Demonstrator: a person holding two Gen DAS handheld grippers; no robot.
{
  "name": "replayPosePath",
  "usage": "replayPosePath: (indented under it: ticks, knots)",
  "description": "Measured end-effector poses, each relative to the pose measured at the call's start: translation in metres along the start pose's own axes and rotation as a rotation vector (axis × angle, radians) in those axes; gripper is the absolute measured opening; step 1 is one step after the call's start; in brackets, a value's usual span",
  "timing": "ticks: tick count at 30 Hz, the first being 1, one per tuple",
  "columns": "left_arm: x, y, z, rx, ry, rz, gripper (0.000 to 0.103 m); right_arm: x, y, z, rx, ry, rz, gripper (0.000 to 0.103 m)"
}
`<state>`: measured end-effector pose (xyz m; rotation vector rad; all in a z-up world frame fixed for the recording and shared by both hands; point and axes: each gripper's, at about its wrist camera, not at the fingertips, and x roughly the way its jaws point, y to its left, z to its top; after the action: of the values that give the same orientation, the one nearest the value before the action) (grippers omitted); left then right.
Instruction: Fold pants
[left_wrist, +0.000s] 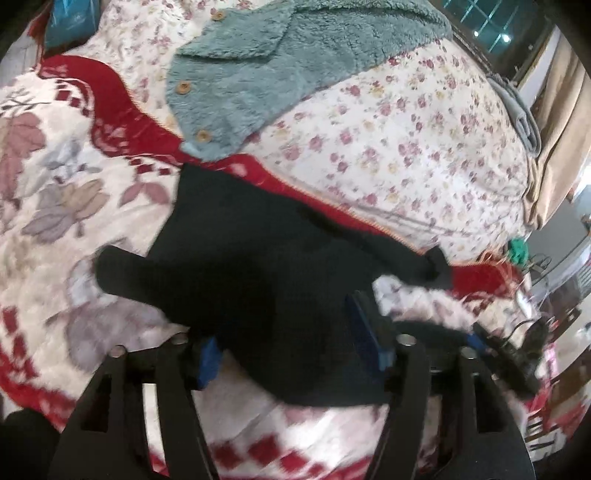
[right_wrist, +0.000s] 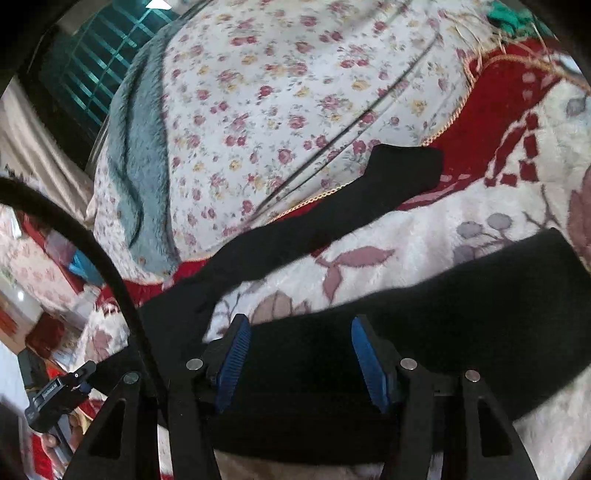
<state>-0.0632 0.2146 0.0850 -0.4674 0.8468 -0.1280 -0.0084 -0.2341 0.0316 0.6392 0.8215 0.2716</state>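
Observation:
Black pants (left_wrist: 258, 266) lie spread on a red and white floral blanket (left_wrist: 55, 192). In the left wrist view my left gripper (left_wrist: 291, 343) is open, its blue pads (left_wrist: 365, 332) low over the pants' near part. In the right wrist view the pants (right_wrist: 461, 314) show two legs spread apart, one leg (right_wrist: 332, 214) running up toward the far side. My right gripper (right_wrist: 301, 354) is open, its blue pads (right_wrist: 236, 354) on either side of the black fabric at the near edge.
A teal fleece jacket (left_wrist: 266, 74) with wooden buttons lies on a flowered sheet (left_wrist: 406, 140) beyond the pants. A grey folded cloth (left_wrist: 524, 122) sits at the bed's far right edge. The other gripper (right_wrist: 59, 395) shows at the left in the right wrist view.

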Motion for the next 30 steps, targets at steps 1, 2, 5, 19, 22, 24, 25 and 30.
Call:
replayPosePath:
  ticks: [1, 2, 5, 19, 22, 24, 25, 30]
  knots:
    - [0.004, -0.003, 0.006, -0.002, 0.001, -0.01, 0.066, 0.002, -0.004, 0.005, 0.017, -0.002, 0.004, 0.06]
    - [0.008, -0.008, 0.014, -0.003, -0.002, -0.012, 0.066, 0.006, -0.011, 0.011, 0.046, -0.004, 0.008, 0.06]
    - [0.02, -0.016, 0.031, -0.016, -0.005, -0.039, 0.066, 0.015, -0.024, 0.031, 0.094, -0.007, -0.002, 0.06]
    - [-0.012, 0.012, 0.032, -0.115, 0.006, -0.014, 0.066, 0.048, -0.029, 0.098, 0.063, 0.014, -0.058, 0.061]
    - [-0.023, 0.032, 0.012, -0.13, 0.03, 0.054, 0.066, 0.051, -0.023, 0.085, 0.07, 0.039, -0.001, 0.061]
    - [-0.029, 0.041, 0.002, -0.125, 0.041, 0.111, 0.066, 0.051, -0.011, 0.076, 0.045, 0.059, 0.046, 0.061]
    - [-0.034, 0.043, 0.001, -0.113, 0.024, 0.153, 0.066, 0.051, -0.003, 0.072, 0.022, 0.07, 0.053, 0.061]
    - [-0.077, 0.041, 0.002, -0.04, -0.081, 0.232, 0.066, 0.043, 0.016, 0.066, -0.057, 0.066, 0.038, 0.061]
